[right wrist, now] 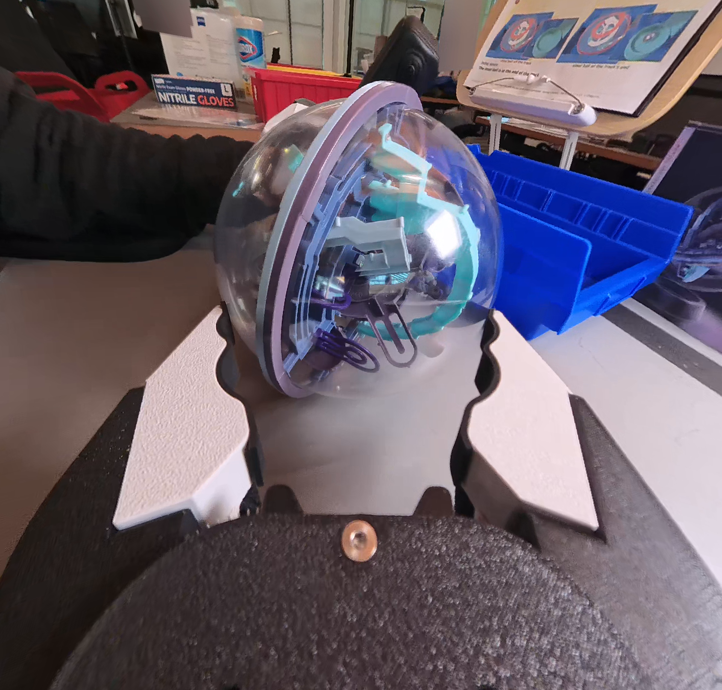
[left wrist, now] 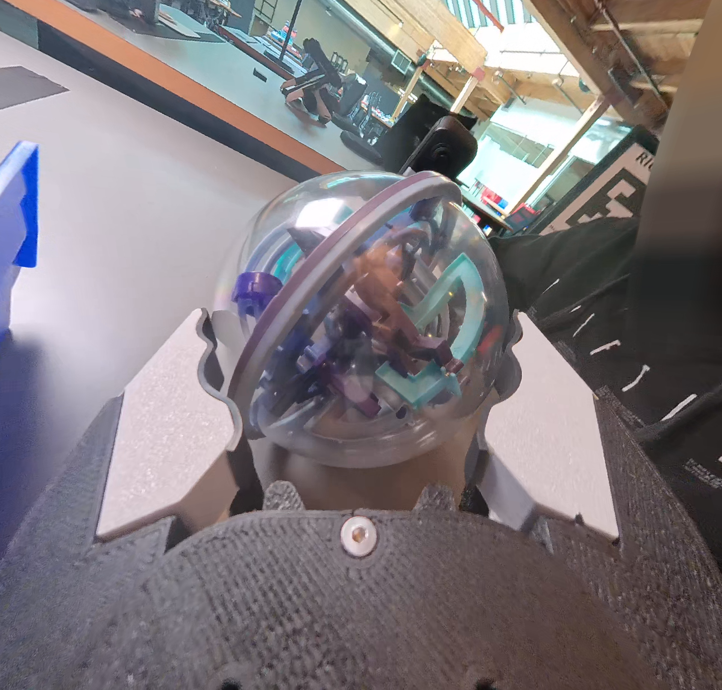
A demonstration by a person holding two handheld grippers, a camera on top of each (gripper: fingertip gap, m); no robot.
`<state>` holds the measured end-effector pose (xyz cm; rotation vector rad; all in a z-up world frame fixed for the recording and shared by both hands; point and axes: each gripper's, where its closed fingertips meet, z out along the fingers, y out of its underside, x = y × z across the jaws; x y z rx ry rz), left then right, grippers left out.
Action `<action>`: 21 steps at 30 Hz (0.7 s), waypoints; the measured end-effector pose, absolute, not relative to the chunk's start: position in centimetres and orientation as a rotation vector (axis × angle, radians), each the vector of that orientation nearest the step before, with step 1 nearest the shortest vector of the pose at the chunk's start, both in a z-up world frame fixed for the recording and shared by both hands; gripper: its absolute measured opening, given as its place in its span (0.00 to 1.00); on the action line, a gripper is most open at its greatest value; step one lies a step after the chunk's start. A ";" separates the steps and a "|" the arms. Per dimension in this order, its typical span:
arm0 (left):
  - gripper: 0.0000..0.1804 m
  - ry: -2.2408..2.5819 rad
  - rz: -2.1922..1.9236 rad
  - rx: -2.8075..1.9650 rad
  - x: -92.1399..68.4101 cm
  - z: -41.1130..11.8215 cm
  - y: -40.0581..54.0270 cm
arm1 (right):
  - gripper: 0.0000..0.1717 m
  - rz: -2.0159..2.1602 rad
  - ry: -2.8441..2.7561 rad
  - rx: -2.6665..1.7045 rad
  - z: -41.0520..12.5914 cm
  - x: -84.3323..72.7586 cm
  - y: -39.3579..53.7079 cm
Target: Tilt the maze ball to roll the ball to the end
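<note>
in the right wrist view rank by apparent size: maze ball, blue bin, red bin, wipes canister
1. maze ball, though it is nearest the camera
2. blue bin
3. red bin
4. wipes canister, partly hidden, so unsure

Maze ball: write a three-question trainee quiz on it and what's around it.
1. True or false: the maze ball lies inside the blue bin.
2. Multiple choice: the ring around the clear shell is A) grey-purple, B) red, C) yellow.
3. Short answer: which clamps the ball between its fingers: the left tool, the right tool, or both?

Key: 1 false; 2 A; 3 both.
</note>
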<state>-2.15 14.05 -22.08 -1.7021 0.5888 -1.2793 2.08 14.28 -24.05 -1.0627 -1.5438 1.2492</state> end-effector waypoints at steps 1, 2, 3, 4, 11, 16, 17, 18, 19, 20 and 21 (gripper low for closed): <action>0.79 0.619 -1.256 -1.699 -2.1 -22.1 13.8 | 0.72 1.226 -1.554 -1.039 -24.1 2.1 14.1; 0.79 0.648 -1.234 -1.698 -2.0 -22.1 13.5 | 0.72 1.204 -1.563 -1.016 -24.0 2.2 13.9; 0.79 0.674 -1.214 -1.695 -1.9 -22.1 13.2 | 0.72 1.183 -1.572 -0.993 -24.1 2.3 13.7; 0.79 0.701 -1.194 -1.688 -1.9 -22.1 12.9 | 0.72 1.161 -1.580 -0.970 -24.1 2.3 13.5; 0.78 0.854 -1.074 -1.710 -2.5 -22.7 11.2 | 0.67 0.972 -1.612 -0.830 -23.8 2.5 12.1; 0.77 0.827 -0.993 -1.754 -3.5 -22.7 10.7 | 0.59 0.880 -1.628 -0.785 -24.3 2.5 12.1; 0.77 0.828 -0.976 -1.764 -3.6 -22.7 10.5 | 0.58 0.871 -1.633 -0.782 -24.4 2.5 12.1; 0.77 0.831 -0.957 -1.771 -3.7 -22.8 10.3 | 0.57 0.865 -1.638 -0.778 -24.5 2.5 12.0; 0.77 0.835 -0.938 -1.777 -3.8 -22.9 10.1 | 0.56 0.862 -1.643 -0.778 -24.7 2.5 12.0; 0.77 0.840 -0.914 -1.782 -3.9 -23.0 10.0 | 0.54 0.862 -1.649 -0.779 -24.8 2.5 12.0; 0.77 0.844 -0.887 -1.789 -4.1 -23.1 9.8 | 0.53 0.862 -1.655 -0.783 -24.9 2.6 12.1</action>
